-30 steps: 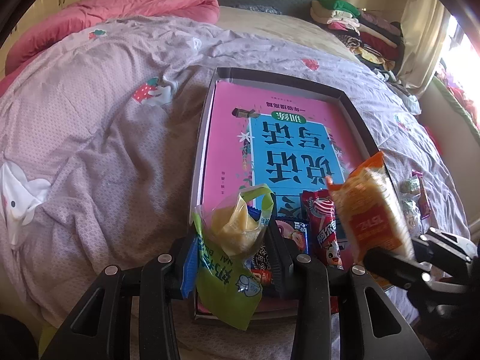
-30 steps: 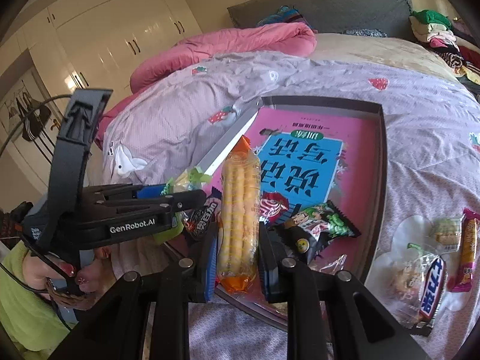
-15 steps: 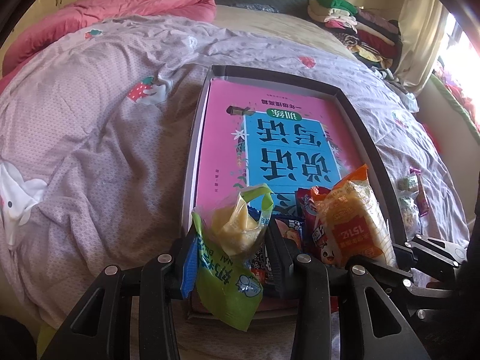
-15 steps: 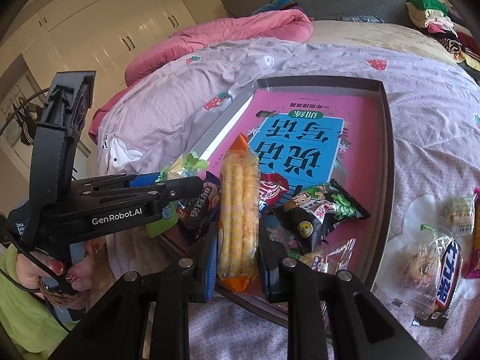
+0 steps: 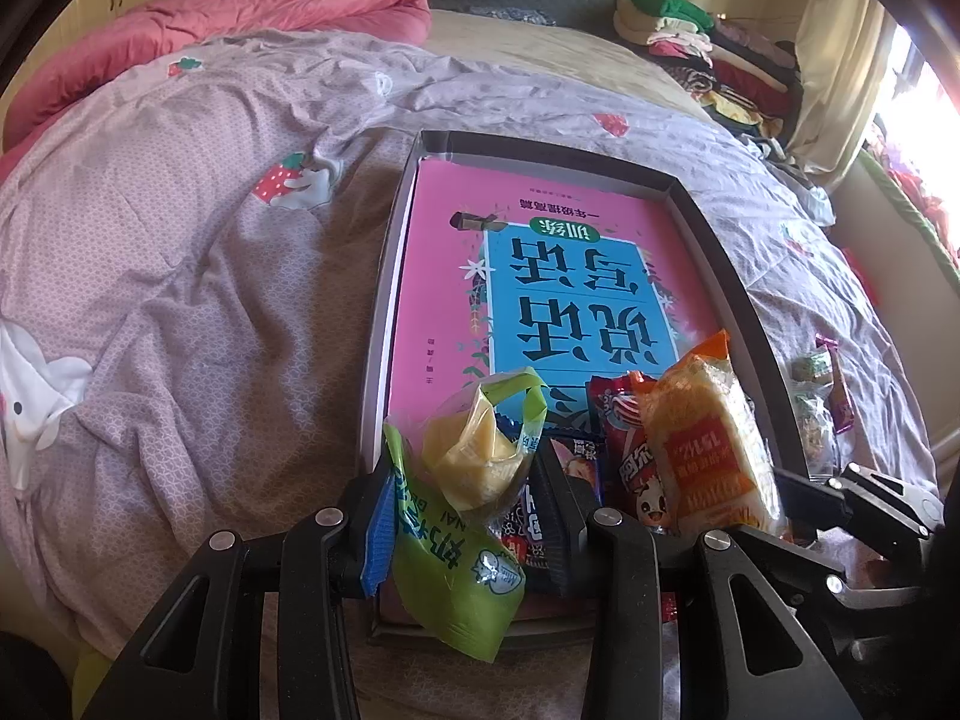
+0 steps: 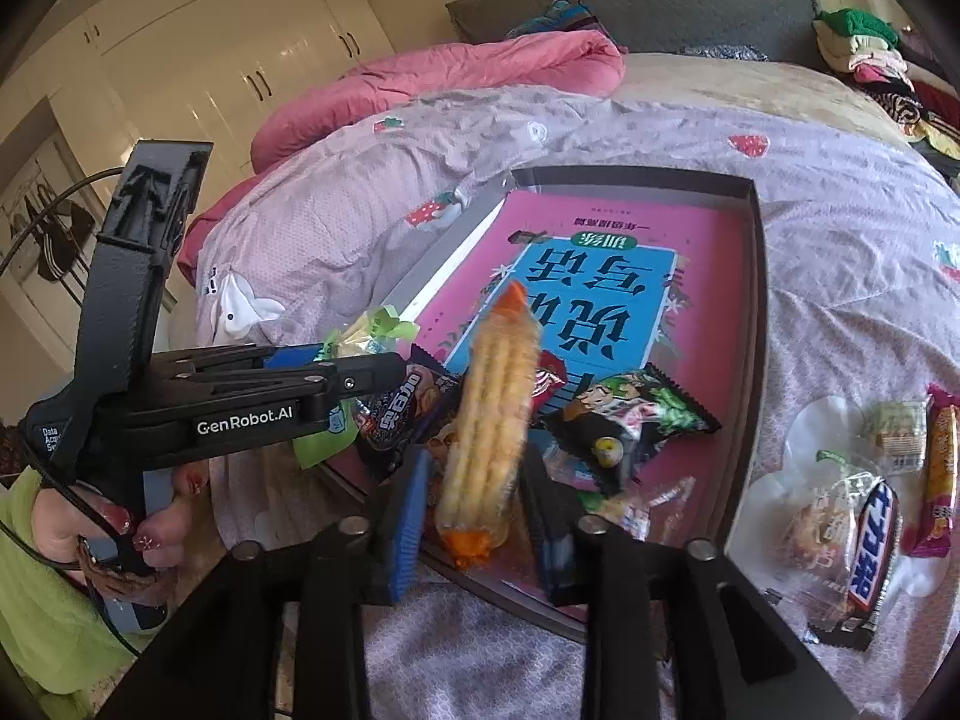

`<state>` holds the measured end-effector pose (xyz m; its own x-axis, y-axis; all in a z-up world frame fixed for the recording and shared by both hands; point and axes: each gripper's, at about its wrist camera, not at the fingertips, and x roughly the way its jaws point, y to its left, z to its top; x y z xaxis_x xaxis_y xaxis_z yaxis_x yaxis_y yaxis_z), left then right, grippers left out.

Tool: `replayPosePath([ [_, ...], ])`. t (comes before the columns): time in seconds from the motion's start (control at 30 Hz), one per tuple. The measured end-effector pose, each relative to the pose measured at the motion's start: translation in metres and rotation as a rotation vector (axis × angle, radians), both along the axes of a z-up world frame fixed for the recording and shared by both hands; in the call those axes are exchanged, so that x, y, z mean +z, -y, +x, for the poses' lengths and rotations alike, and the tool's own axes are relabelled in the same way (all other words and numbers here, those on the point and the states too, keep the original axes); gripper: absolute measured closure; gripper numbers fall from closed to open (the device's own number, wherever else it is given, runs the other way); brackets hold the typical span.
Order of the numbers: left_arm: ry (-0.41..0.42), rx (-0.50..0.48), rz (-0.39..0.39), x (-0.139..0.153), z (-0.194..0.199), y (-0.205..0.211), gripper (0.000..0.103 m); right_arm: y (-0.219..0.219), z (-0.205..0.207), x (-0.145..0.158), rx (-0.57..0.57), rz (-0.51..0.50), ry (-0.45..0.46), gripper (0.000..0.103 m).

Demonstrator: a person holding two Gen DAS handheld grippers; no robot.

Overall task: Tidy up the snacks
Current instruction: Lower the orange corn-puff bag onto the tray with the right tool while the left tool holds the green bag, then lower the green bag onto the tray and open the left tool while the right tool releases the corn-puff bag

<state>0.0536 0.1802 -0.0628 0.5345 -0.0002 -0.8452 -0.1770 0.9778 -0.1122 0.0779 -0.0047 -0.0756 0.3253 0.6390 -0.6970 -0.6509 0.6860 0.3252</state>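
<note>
A dark tray [image 5: 714, 252] lies on the bed with a pink and blue book [image 5: 576, 282] inside. My left gripper [image 5: 462, 498] is shut on a green packet with a yellow snack [image 5: 465, 480], held over the tray's near left corner. My right gripper [image 6: 477, 492] has opened; the orange corn-stick packet [image 6: 492, 420] stands tilted between its spread fingers [image 6: 408, 510] over the tray's near end. The same packet shows in the left wrist view [image 5: 708, 450]. Several snack packets [image 6: 630, 426] lie at the tray's near end.
Loose snacks lie on the bedcover right of the tray [image 6: 762, 312], among them a Snickers bar [image 6: 870, 552] and a pink packet [image 6: 939, 474]. A pink duvet [image 5: 210, 42] and folded clothes [image 5: 708, 42] lie at the far side of the bed.
My right gripper lowered the corn-stick packet onto the tray's near end and its fingers have spread apart. My left gripper stays shut on the green packet, nearly still.
</note>
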Motion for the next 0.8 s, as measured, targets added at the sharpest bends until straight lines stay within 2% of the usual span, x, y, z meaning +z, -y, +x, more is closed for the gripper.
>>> replayPosePath([
  [0.8,0.008,0.003,-0.022,0.004,-0.001,0.001,0.057,0.011,-0.007,0.008,-0.023,0.008,0.034,0.06],
])
